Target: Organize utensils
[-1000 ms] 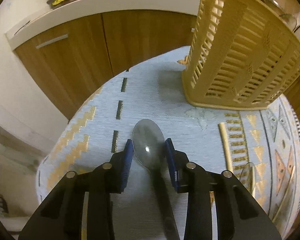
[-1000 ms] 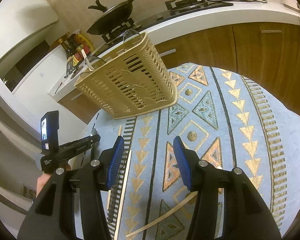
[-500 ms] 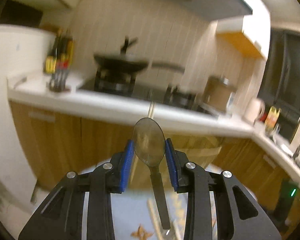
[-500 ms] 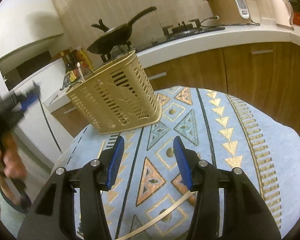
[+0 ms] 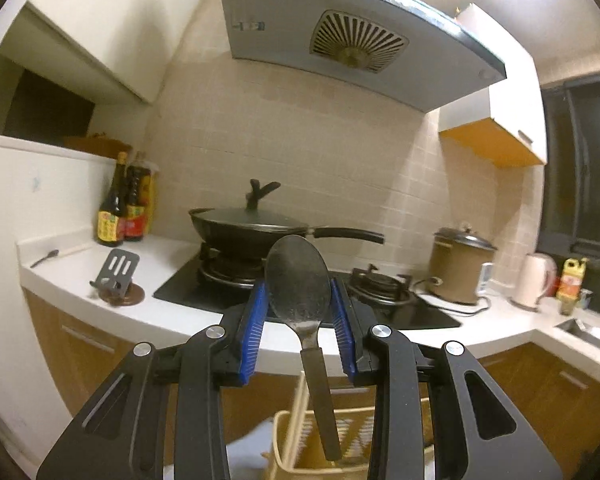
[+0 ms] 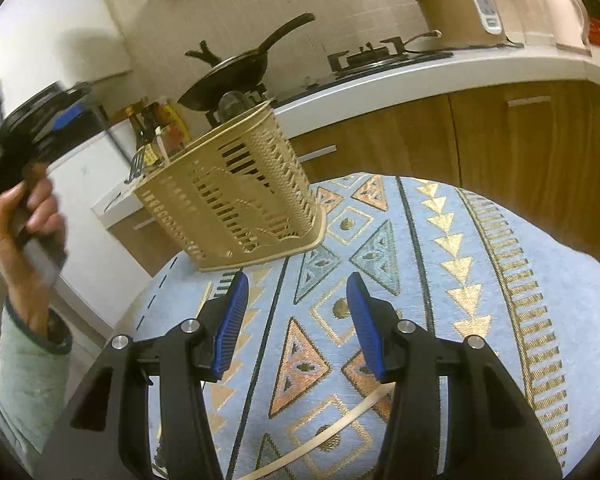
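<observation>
My left gripper (image 5: 299, 316) is shut on a metal spoon (image 5: 298, 280), gripping the sides of its bowl. The bowl points up and the handle hangs down over the beige slotted utensil basket (image 5: 340, 440) below. In the right wrist view the basket (image 6: 236, 196) stands on the patterned blue tablecloth (image 6: 460, 280), with a spoon bowl showing at its top rim. My right gripper (image 6: 296, 320) is open and empty, low over the cloth in front of the basket. A pale chopstick (image 6: 332, 432) lies on the cloth under it.
A kitchen counter runs behind the table, with a black wok (image 5: 252, 228) on the stove, sauce bottles (image 5: 120, 208), a brown rice cooker (image 5: 460, 268) and a white kettle (image 5: 536, 280). Another chopstick (image 6: 206, 294) lies left of the right gripper. The person's hand (image 6: 24, 216) holds the left gripper at left.
My left gripper has lifted the spoon off the cloth and tilted up, so the handle now hangs over the basket. The right gripper stays open and has barely moved.
</observation>
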Motion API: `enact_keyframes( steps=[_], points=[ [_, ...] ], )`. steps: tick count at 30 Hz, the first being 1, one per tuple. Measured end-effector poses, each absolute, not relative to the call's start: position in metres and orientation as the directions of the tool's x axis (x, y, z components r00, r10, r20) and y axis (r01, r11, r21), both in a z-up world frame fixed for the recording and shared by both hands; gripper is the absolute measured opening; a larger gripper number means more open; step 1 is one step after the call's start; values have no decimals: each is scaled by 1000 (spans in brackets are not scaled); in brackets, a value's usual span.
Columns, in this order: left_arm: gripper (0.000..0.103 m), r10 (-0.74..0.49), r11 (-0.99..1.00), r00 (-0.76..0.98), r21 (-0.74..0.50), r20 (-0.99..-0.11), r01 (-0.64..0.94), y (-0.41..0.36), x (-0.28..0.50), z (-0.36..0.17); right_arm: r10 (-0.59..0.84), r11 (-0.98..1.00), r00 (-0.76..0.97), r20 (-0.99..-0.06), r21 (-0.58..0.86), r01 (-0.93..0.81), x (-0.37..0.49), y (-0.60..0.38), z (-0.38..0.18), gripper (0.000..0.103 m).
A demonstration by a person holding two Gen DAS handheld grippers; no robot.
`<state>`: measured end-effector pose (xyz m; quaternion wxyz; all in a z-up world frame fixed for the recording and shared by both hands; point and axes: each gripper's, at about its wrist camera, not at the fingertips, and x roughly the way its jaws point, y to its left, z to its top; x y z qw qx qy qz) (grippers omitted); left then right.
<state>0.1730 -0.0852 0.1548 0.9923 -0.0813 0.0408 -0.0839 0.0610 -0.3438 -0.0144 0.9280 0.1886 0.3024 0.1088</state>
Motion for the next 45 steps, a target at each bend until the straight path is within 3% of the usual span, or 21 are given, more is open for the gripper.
enact_keyframes(
  steps=[15,22,25,36,40,45],
  points=[
    [31,-150,982,980,-137,-127,133,-95,205,97,340,901,789,-512,418,-117,60,-341,-14,54],
    [32,-174,978,972,-144,-159,152,-90,204,91,341,905,790,-510,406,-129,58,-338,-12,54],
    [42,-191,975,967,-150,-170,166,-86,200,92,343,903,788,-511,410,-127,59,-338,-12,54],
    [43,-242,958,951,-202,-193,203,-63,163,100,340,901,786,-516,417,-116,60,-340,-14,54],
    [44,-288,946,921,-226,-261,232,-58,149,93,339,902,783,-521,418,-111,61,-341,-15,54],
    [44,-361,928,822,-257,-440,269,-61,144,58,328,906,782,-530,410,-103,61,-340,-15,54]
  ],
)
